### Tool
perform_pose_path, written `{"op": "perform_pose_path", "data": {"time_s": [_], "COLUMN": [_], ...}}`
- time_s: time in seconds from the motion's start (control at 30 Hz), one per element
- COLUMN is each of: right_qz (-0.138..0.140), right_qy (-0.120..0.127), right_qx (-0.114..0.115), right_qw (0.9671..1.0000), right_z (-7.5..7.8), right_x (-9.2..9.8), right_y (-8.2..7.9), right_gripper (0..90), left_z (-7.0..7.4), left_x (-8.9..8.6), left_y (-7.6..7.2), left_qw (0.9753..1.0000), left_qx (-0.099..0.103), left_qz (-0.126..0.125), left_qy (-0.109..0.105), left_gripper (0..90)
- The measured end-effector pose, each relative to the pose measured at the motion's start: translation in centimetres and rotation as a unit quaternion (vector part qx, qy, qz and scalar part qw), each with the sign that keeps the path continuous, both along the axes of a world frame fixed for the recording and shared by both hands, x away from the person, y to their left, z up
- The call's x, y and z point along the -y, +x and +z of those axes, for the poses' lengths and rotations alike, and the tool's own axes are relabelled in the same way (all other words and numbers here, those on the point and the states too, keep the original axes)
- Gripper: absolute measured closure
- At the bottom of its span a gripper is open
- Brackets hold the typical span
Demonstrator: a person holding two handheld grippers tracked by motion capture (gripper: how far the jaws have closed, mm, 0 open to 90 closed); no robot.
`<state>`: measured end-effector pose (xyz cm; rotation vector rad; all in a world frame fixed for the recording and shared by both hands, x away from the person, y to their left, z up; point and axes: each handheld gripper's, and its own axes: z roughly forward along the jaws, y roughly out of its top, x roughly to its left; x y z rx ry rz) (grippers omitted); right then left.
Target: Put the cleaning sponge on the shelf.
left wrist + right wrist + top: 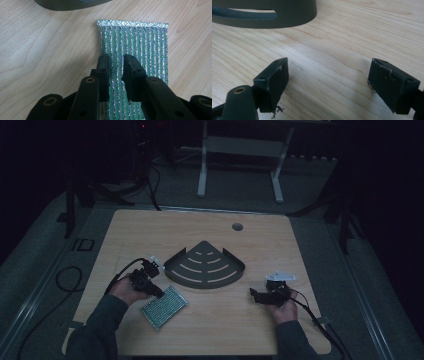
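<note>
Fingers of the left gripper [116,65], narrowly parted, are poised over the near half of the flat green-and-silver woven mesh pad [135,47], laid lengthwise ahead on the wooden surface [260,330]; right gripper [328,82] fingers held wide, empty, farther off.

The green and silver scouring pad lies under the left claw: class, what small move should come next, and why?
Probably close the left claw further, pinching the scouring pad. Its jaws stand narrowly apart right over the pad, which lies flat on the table; whether they already grip cannot be told. The corner rack sits nearby, and the right claw is wide open over bare wood.
</note>
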<state>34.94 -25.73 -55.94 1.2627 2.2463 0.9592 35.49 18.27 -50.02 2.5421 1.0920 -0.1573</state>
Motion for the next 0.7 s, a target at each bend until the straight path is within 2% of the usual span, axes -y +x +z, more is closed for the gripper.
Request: {"op": "perform_pose_path", "data": {"time_s": [0.3, 0.57, 0.7], "right_qz": [0.0, 0.0, 0.0], "right_qy": [0.0, 0.0, 0.0], "right_qx": [0.0, 0.0, 0.0], "right_qw": [1.0, 1.0, 1.0], "right_z": [0.0, 0.0, 0.0], "right_x": [0.0, 0.0, 0.0], "right_y": [0.0, 0.01, 0.01], "right_gripper": [16.4, 16.4, 16.4], "left_z": [-0.44, -0.66, -1.01], "left_x": [-0.15, -0.41, -0.45], "left_y": [0.28, 0.41, 0.62], "left_qw": [0.9999, 0.9997, 0.9996], "left_qx": [-0.016, -0.022, -0.024], "left_qz": [0.003, 0.007, 0.01], "left_qy": [0.001, -0.004, 0.003], "left_gripper": [72.7, 70.8, 69.8]}}
